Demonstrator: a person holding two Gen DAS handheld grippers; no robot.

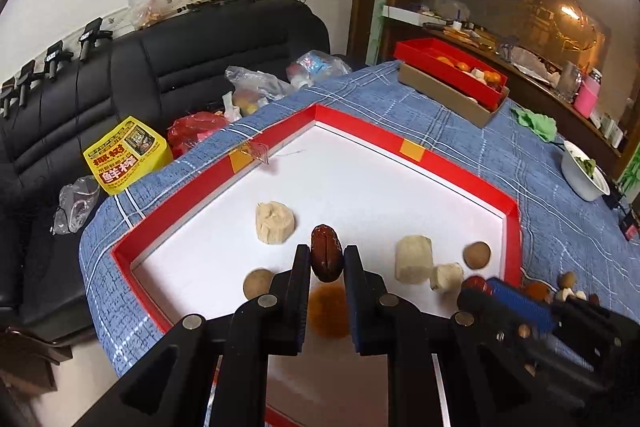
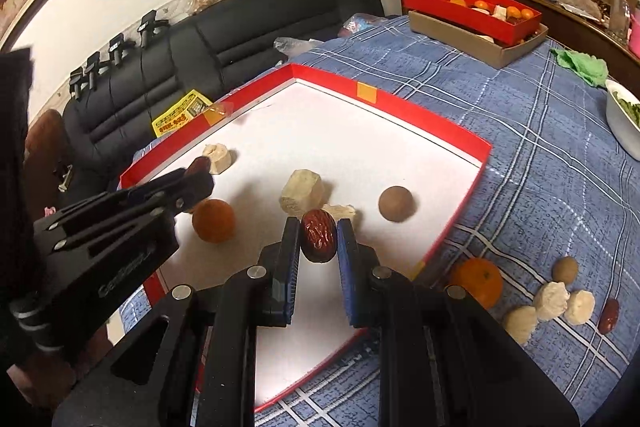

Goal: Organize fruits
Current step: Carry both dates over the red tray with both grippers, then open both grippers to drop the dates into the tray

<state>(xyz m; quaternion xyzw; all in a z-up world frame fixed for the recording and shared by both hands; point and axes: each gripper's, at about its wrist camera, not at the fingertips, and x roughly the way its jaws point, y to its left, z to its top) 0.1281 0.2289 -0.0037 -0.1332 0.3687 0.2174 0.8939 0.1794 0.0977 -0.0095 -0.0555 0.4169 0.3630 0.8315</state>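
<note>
Two glossy red dates (image 1: 326,257) (image 2: 318,235) stand upright above the red-rimmed tray (image 2: 464,207).

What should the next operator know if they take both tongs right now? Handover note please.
Left tongs: shut on a red date, held over the red-rimmed tray.
Right tongs: shut on a second red date, also above the tray.
In the tray: an orange, two brown round fruits, and three pale chunks.
Still out on the blue cloth, right of the tray: an orange, a brown round fruit, three pale chunks, a red date.
Left to do: probably set both dates down, then bring in the loose pieces.
</note>
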